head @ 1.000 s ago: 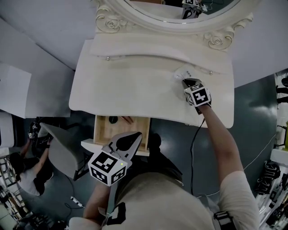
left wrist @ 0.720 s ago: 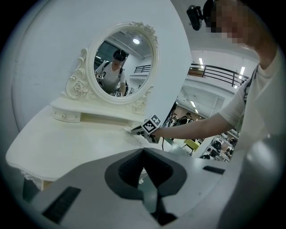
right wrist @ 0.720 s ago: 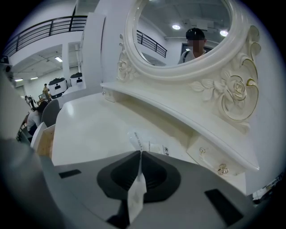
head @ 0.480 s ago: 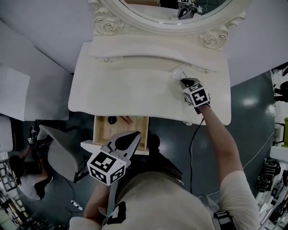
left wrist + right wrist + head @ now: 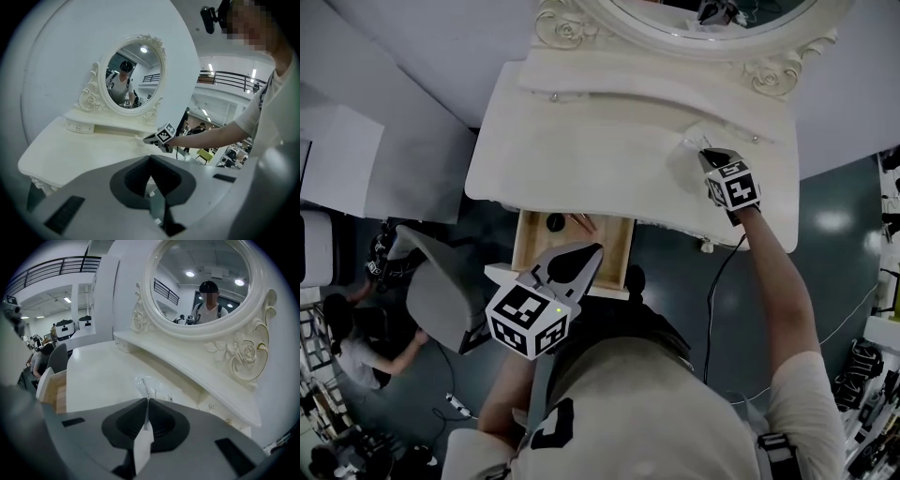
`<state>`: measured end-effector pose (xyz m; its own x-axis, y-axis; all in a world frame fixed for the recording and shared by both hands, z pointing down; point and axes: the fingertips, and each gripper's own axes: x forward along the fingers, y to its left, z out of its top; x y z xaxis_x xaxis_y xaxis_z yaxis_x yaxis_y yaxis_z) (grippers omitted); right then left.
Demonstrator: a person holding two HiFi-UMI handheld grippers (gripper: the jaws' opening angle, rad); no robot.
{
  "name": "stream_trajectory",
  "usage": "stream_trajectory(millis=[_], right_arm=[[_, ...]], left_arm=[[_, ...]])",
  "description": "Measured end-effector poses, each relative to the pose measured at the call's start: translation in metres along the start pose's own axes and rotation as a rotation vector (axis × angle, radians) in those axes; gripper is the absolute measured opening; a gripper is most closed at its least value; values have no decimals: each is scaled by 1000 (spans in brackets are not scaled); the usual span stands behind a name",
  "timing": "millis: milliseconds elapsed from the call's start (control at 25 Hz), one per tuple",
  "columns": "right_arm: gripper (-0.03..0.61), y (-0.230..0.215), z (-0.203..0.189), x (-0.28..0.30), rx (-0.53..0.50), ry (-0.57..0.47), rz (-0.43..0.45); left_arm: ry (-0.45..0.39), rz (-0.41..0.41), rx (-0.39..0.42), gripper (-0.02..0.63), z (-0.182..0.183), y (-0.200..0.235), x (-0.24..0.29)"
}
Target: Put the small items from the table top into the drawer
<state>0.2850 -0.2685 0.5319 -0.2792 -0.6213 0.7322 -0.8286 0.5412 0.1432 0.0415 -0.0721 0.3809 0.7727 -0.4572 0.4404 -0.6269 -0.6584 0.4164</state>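
A clear plastic packet [image 5: 692, 143] with print on it lies at the back right of the white dressing table [image 5: 581, 150]. My right gripper [image 5: 705, 155] is shut on the packet's [image 5: 146, 386] near edge, and a strip of it runs back between the right gripper's [image 5: 146, 401] jaws. Below the table's front edge the wooden drawer [image 5: 529, 246] stands open, with a black round item [image 5: 555, 223] and a thin brownish stick [image 5: 582, 223] inside. My left gripper [image 5: 589, 253] hovers over the drawer's front, shut with nothing in it. In the left gripper view the left gripper [image 5: 150, 176] looks across the table top at the right gripper [image 5: 149, 138].
An oval mirror [image 5: 712, 19] in an ornate frame stands at the table's back, above a low shelf [image 5: 637, 89]. A grey chair [image 5: 441, 300] stands left of the drawer. A person [image 5: 347, 347] sits on the floor at lower left. A cable [image 5: 712, 281] hangs from the right gripper.
The head view has swung, so the table sits further right and lower in the picture. Both grippers keep their places relative to the table and drawer.
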Motion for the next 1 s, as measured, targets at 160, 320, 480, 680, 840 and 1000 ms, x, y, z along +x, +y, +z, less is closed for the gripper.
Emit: stream_trajectory(millis=[160,320,480,680,840,1000], right_arm=[[34,12,10,-7,-21,-16,8],[34,25,16,-11,-38,-24,14],[34,35,20,-14,-50,-22,13],[34,47,25,-18,-57,-20,3],[34,58,27,-24,-60,-21,4],[34,65,29,-34,-73,-23,1]], left_arm=[[-32,32,9,57,6,10,-17],[-55,51,11,57,5,18,-33],[-66,57,13,57,2,23,-45],[-67,51,20,57,-4,26,-60],[-71,49,26,57,-7,28,-69],[-78,40,36,57,-6,25,-76]])
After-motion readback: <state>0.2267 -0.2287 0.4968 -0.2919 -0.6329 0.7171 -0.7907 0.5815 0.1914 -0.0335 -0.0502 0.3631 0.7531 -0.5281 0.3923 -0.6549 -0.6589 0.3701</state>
